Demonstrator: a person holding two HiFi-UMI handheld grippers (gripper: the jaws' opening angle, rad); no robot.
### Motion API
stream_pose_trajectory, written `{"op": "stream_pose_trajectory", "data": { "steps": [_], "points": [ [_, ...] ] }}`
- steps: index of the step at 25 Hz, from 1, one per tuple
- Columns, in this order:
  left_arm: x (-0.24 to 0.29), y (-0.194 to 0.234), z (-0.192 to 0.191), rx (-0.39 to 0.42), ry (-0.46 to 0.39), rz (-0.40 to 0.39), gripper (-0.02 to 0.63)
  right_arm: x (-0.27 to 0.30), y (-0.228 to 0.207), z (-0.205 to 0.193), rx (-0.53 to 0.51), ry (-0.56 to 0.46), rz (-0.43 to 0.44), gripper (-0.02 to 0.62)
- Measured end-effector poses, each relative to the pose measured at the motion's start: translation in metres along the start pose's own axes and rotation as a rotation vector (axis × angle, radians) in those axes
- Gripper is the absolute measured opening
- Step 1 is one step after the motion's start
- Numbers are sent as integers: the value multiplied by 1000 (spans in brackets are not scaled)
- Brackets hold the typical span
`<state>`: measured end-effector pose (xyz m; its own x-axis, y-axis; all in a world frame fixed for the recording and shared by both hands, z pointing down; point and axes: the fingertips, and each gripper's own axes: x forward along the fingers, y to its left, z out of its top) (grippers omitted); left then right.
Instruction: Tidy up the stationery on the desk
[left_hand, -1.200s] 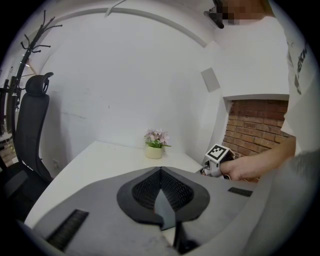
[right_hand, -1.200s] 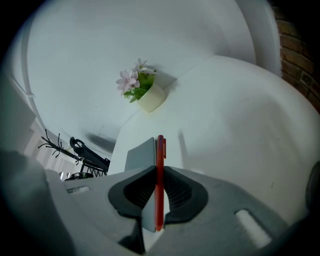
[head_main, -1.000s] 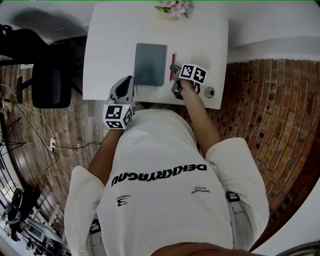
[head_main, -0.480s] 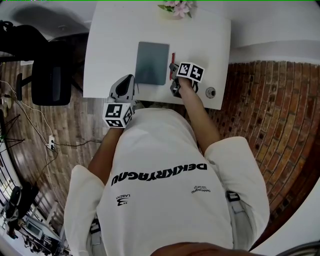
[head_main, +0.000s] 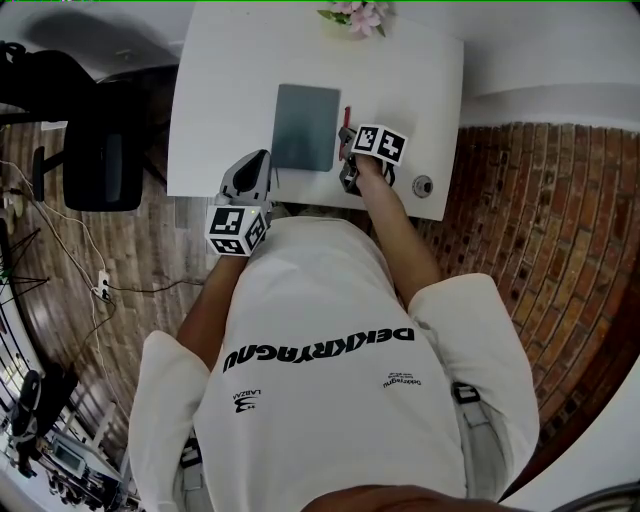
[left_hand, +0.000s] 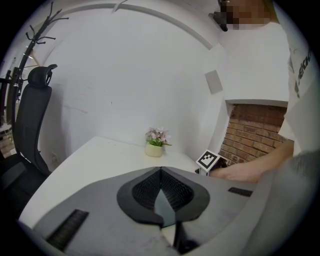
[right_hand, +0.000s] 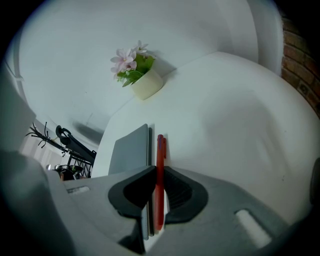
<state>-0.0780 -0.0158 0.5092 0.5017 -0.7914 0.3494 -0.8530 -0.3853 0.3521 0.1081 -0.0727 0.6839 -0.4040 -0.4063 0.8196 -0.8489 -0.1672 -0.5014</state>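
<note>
Both grippers forward, right one clamped, left one empty

The right gripper (head_main: 345, 137) reaches out on a bare right forearm (head_main: 402, 232), its jaws pinched tight on a red pen (right_hand: 160, 160) that runs lengthwise between the pads. The left gripper (head_main: 262, 160) sits nearer the body on a bent left forearm (head_main: 205, 310). Its jaws meet at the tips with nothing between them, and its marker cube faces up.

Take the notebook (head_main: 304, 127) on the desk (head_main: 215, 90) as your mark. The pen (head_main: 346, 117) lies just right of it, along its edge, between the jaws of your right gripper (right_hand: 158, 175). Your left gripper (head_main: 262, 162) sits at its near left corner. The plant (head_main: 350, 17) stands behind it, and the chair (head_main: 95, 150) sits well left, off the desk.
</note>
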Motion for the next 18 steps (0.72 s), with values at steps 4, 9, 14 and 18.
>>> {"op": "stream_pose_trajectory", "data": {
  "steps": [4,9,14,18],
  "points": [
    [1,-1,-2,-20,5,-13,-3,2,-1,-2,-14,10,-10,51],
    [1,-1,-4,-63,8,-34,-3,3,-2,-4,-51,26,-31,51],
    [2,-1,-3,-68,6,-41,-3,4,-1,-3,-106,36,-59,51],
    [2,-1,-3,-73,4,-44,-2,4,-2,-3,-76,35,-45,52]
  ]
}}
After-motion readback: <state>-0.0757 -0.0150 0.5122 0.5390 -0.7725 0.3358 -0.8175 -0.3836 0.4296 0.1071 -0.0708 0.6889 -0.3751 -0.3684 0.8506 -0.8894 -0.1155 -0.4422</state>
